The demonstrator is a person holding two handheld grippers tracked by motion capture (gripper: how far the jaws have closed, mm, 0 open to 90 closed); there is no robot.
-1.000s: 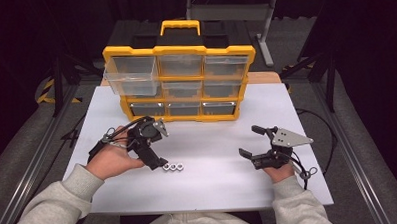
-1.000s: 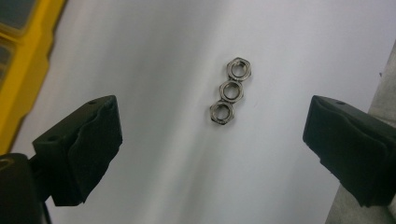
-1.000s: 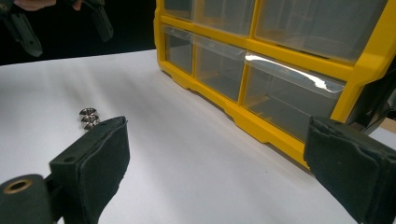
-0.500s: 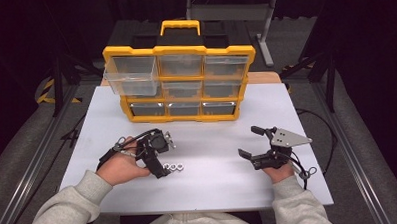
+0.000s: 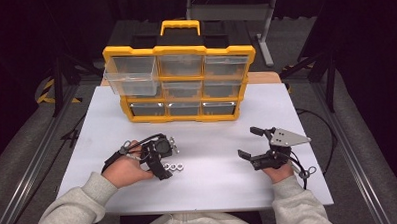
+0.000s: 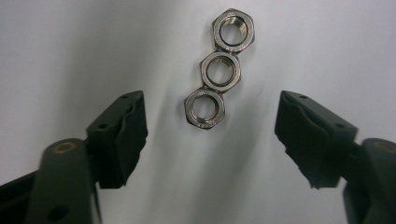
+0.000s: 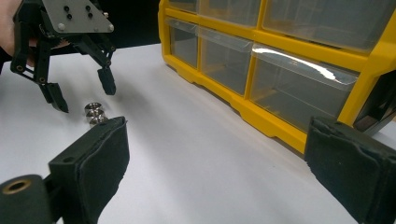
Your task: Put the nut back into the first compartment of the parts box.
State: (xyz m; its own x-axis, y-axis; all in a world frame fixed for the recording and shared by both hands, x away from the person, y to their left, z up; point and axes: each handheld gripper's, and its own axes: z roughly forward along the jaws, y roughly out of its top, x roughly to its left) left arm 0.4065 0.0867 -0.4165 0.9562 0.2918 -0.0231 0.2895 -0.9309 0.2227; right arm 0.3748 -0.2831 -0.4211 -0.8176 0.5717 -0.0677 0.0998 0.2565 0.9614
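We see three shiny hexagonal steel nuts (image 6: 218, 70) touching in a row near the matte white table's (image 5: 214, 176) front edge; left gripper (image 6: 210, 135) spread wide above them, right gripper (image 7: 224, 163) wide, both empty.

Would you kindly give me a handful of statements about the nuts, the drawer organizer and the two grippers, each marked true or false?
1. Three nuts lie touching in a row on the table. True.
2. The left gripper is shut on a nut. False: its jaws are open, either side of the nearest nut, touching none.
3. The top left drawer of the yellow organizer is pulled out. True.
4. The right gripper holds a nut. False: it is open and holds nothing.
5. The organizer lies flat on its back. False: it stands upright, handle on top.
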